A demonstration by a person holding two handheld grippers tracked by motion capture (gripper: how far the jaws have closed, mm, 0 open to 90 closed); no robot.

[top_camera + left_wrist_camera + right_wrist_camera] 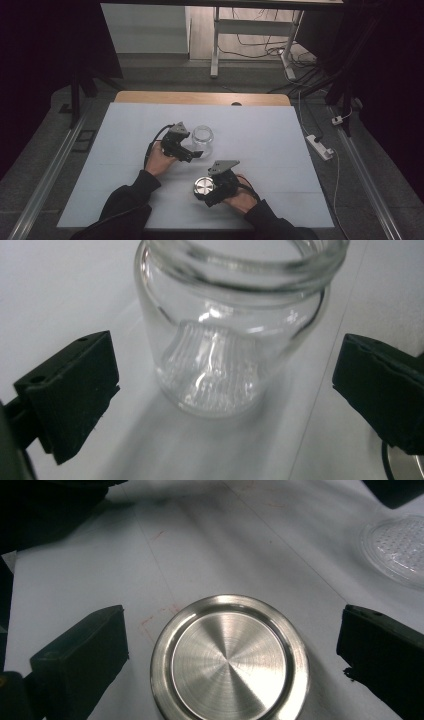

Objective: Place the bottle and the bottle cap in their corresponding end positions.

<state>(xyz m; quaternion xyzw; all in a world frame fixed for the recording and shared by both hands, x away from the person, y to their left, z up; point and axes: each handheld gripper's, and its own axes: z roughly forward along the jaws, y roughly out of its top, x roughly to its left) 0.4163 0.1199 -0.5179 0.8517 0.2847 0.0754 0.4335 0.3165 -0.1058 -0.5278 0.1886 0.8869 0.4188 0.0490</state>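
A clear glass jar [202,140] [225,340] stands upright and uncapped on the white table top [280,150]. My left gripper [194,145] [225,405] is open, one black pad [75,390] on each side of the jar, with a gap between pad and glass on both sides. A round brushed-metal lid [202,186] [229,662] lies flat on the table nearer the person. My right gripper [206,191] [230,667] is open around it, its pads [85,655] clear of the rim. The jar's ribbed base [400,545] appears at the upper right of the right gripper view.
The table's wooden back edge [200,97] lies beyond the white top. On the floor to the right are a power strip [320,146] and cables. A desk frame [215,45] stands farther back. The person's dark sleeves [125,205] come in from the bottom.
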